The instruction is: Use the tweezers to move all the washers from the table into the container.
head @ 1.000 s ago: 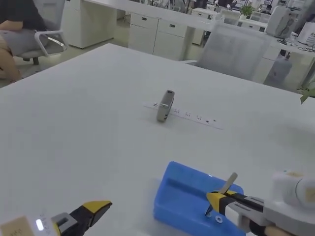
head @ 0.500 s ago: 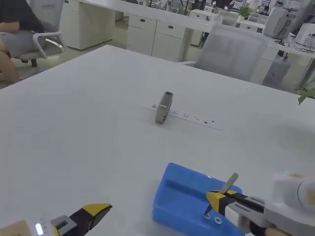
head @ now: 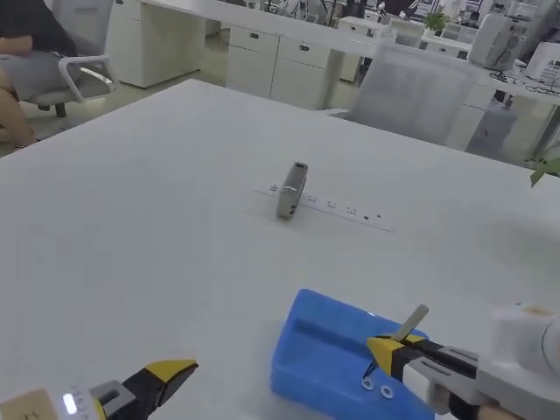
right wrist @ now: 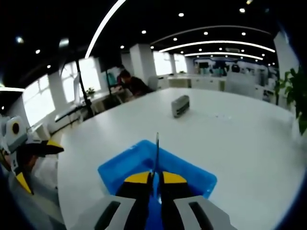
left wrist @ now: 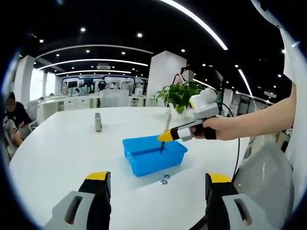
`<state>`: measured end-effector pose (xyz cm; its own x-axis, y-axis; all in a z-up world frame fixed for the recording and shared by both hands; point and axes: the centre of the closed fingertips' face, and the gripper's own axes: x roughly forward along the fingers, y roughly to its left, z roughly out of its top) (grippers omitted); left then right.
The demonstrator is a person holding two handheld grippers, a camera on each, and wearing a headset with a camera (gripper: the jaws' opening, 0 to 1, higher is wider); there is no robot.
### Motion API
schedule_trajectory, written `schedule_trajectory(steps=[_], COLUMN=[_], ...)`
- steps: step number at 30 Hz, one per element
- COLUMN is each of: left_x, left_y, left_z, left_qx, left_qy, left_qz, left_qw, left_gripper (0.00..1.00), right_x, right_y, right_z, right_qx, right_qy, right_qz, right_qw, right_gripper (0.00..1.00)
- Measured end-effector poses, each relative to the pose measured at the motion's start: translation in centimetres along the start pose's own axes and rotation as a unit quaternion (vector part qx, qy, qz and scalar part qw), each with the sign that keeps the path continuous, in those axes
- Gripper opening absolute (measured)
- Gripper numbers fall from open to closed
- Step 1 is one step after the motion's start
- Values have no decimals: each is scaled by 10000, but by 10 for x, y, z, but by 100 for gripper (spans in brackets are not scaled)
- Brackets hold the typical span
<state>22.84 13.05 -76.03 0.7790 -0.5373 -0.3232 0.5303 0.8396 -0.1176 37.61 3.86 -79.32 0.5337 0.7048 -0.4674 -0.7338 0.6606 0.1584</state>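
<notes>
A blue container (head: 324,346) sits near the table's front edge. My right gripper (head: 379,348) hovers over its right part, shut on thin metal tweezers (head: 408,322) whose tip points down into the container. Two small washers (head: 386,391) show against the blue by that tip. From the left gripper view, the container (left wrist: 153,155) has two washers (left wrist: 163,180) on the table just before its near wall. From the right gripper view, the tweezers (right wrist: 156,151) stick out between the shut jaws over the container (right wrist: 144,165). My left gripper (head: 179,369) stands open and holds nothing, left of the container.
A small grey device (head: 293,188) stands on a flat white strip (head: 346,210) at mid-table. Office chairs (head: 420,92) and white cabinets line the far side. A person (head: 22,52) sits at the far left. A potted plant (left wrist: 180,93) stands behind the container.
</notes>
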Motion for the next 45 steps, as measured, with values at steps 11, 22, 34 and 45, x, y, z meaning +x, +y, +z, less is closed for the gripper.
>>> schedule_trajectory(steps=[11, 22, 34, 45], left_x=[0, 1, 1, 1], left_y=[0, -1, -1, -1], left_z=[-2, -3, -5, -6], left_qx=[2, 15, 41, 55], left_qy=[40, 83, 127, 167], left_qz=[2, -21, -33, -38], left_qw=[10000, 10000, 9999, 9998], left_gripper=[81, 81, 79, 79], right_x=[-9, -26, -31, -25], right_y=[15, 41, 63, 74], right_z=[8, 15, 10, -5], right_qx=[-29, -93, -221, -250], right_qy=[-123, -280, -229, -60], right_qz=[150, 352, 590, 729], right_qw=[9998, 9989, 9977, 9970], right_gripper=[4, 4, 4, 4])
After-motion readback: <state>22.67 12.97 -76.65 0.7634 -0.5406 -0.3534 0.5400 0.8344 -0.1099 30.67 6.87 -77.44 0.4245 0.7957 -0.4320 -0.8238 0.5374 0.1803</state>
